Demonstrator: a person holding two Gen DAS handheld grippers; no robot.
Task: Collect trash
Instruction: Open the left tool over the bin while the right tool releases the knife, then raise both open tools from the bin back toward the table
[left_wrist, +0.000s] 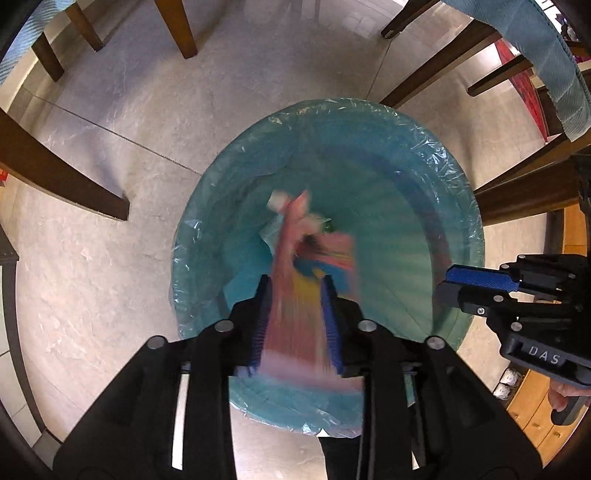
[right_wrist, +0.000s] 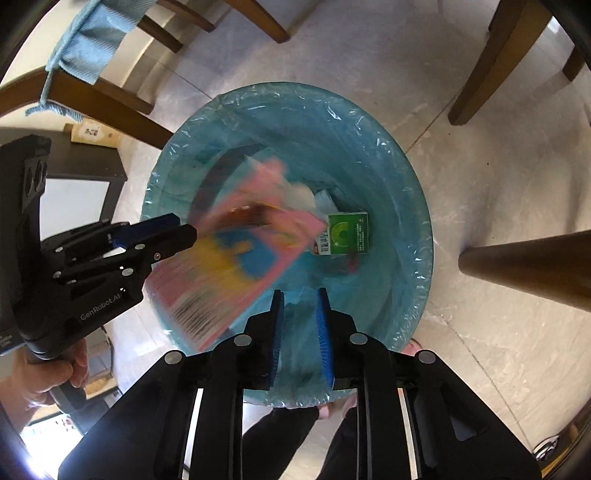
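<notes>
Wrapper (right_wrist: 225, 266), pink with yellow and blue print, motion-blurred, between the blue pads of left gripper (left_wrist: 295, 291); jaws parted about the pack's thickness, cannot tell whether gripping or already let go. Positioned directly above open mouth of bin (right_wrist: 413, 206) lined with blue bag, long axis running out from the jaws toward bin centre. Green carton (right_wrist: 347, 232) and pale scraps visible at bin bottom. Right gripper (right_wrist: 301, 306) alongside over near rim, jaws partly open, holding nothing. Left arm nearer by far. Judged next: release only, straight drop; low miss risk, wrapper well inside rim.
</notes>
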